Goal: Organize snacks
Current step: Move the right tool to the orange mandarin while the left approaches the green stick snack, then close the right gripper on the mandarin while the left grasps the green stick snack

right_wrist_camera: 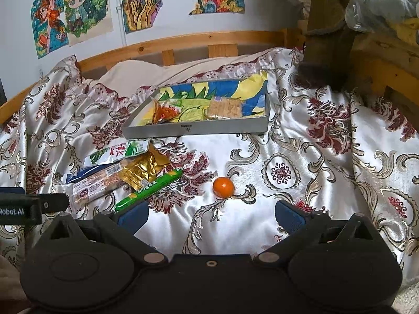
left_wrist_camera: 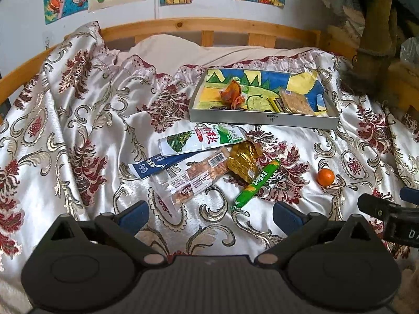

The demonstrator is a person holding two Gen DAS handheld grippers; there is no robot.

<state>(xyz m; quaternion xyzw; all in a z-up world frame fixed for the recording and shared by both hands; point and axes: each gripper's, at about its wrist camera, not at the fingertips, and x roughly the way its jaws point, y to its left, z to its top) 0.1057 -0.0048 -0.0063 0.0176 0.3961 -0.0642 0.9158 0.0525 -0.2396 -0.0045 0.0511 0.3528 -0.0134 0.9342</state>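
A grey tray [left_wrist_camera: 262,120] [right_wrist_camera: 222,128] lies on the bed and holds an orange wrapped snack [left_wrist_camera: 231,95] [right_wrist_camera: 163,112] and a cracker pack [left_wrist_camera: 296,100] [right_wrist_camera: 226,107]. In front of it lies a pile: a green-white packet [left_wrist_camera: 204,137] [right_wrist_camera: 123,151], a blue packet [left_wrist_camera: 159,164], a clear snack bar pack [left_wrist_camera: 199,178] [right_wrist_camera: 97,183], a gold packet [left_wrist_camera: 242,161] [right_wrist_camera: 142,168] and a green sausage stick [left_wrist_camera: 258,181] [right_wrist_camera: 149,189]. A small orange [left_wrist_camera: 326,176] [right_wrist_camera: 223,187] lies apart to the right. My left gripper [left_wrist_camera: 210,216] is open, just short of the pile. My right gripper [right_wrist_camera: 210,216] is open, just short of the orange.
The bed has a satin floral cover [left_wrist_camera: 78,130] [right_wrist_camera: 314,157]. A wooden headboard [left_wrist_camera: 183,26] [right_wrist_camera: 183,41] runs along the wall with drawings. A wooden post [left_wrist_camera: 377,39] [right_wrist_camera: 327,26] and clutter stand at the right. The right gripper's body [left_wrist_camera: 387,214] shows in the left view.
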